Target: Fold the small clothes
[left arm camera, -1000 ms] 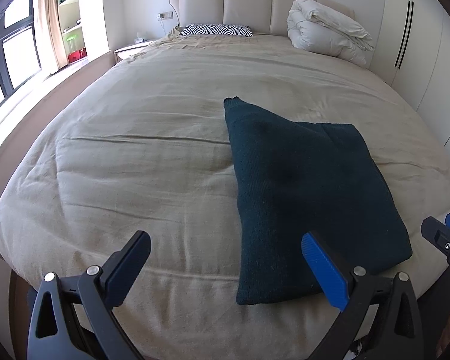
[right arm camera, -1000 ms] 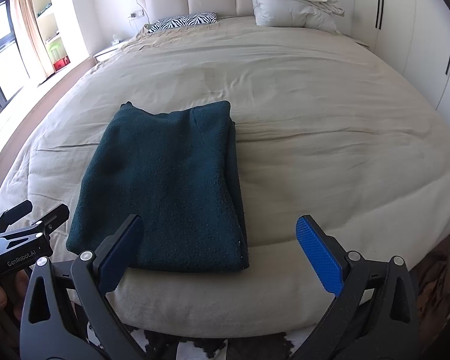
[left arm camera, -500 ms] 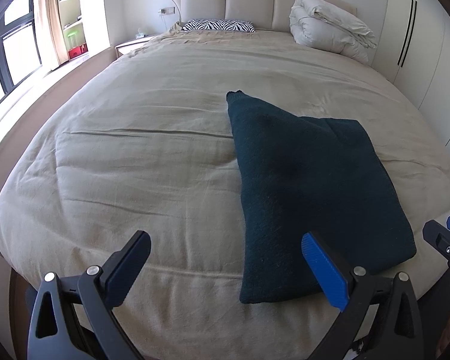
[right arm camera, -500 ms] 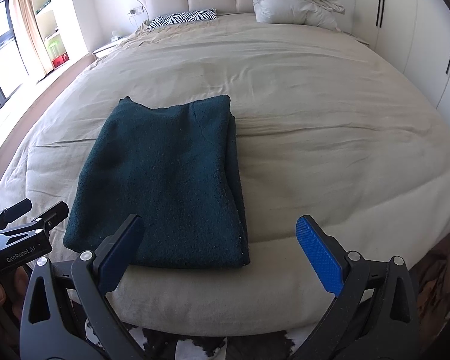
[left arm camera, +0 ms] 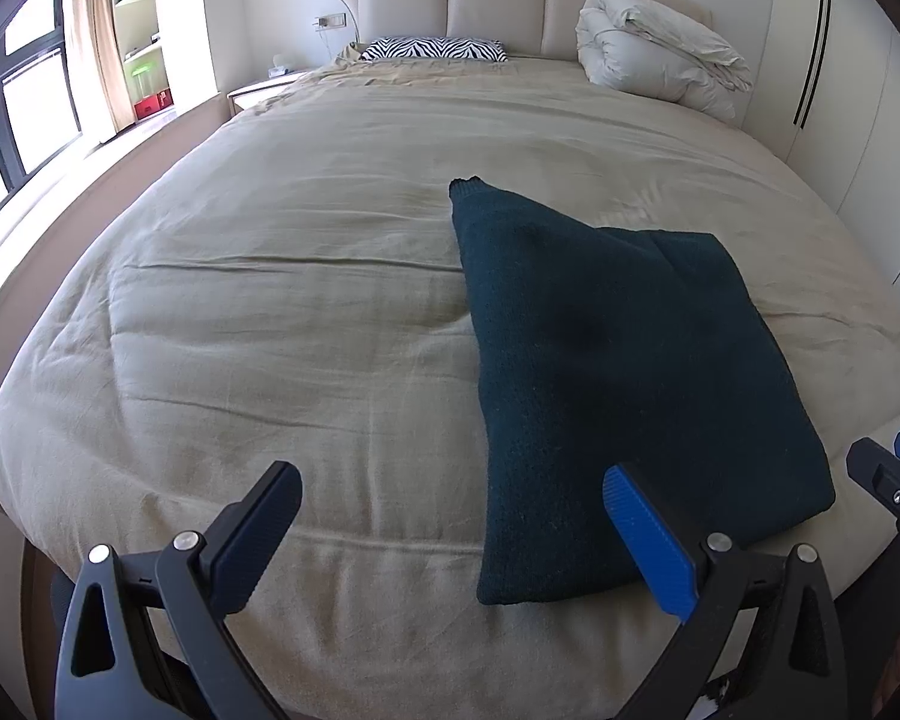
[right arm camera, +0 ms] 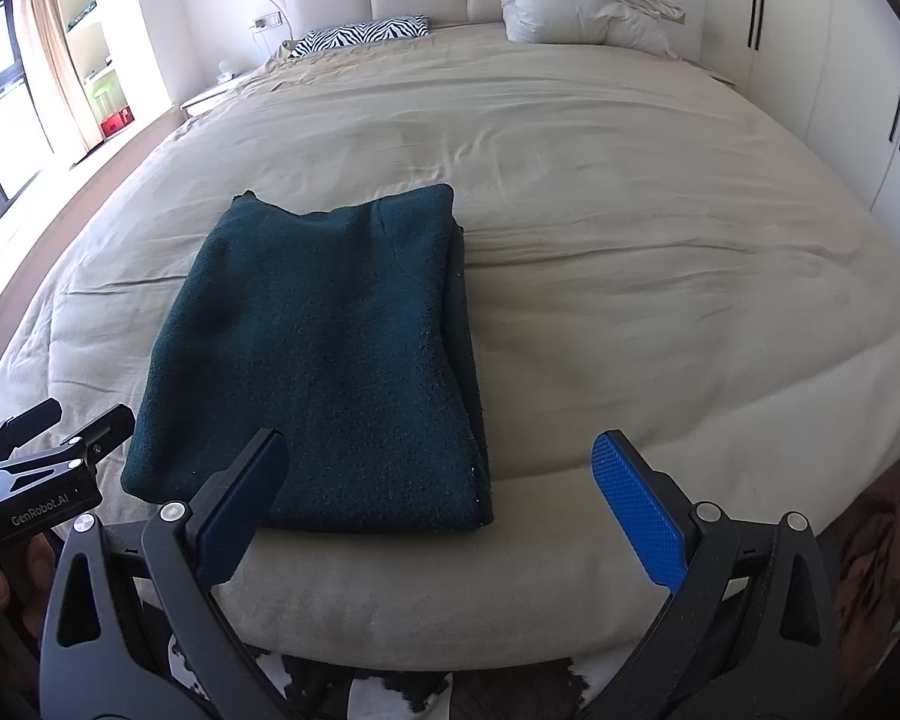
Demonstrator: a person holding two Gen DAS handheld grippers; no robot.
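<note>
Left cam: my left gripper [left arm camera: 456, 531] is spread wide, holding nothing; the folded dark green sweater [left arm camera: 606, 372] lies on the bed [left arm camera: 270, 300]. Right cam: my right gripper [right arm camera: 441, 501] gapes too, sweater [right arm camera: 324, 360] just ahead.

One marking can be read: "GenRobot.AI" is printed in pale letters on the black plastic body of the left gripper [right arm camera: 54, 429], seen at the lower left edge of the right wrist view. No other text is legible.
</note>
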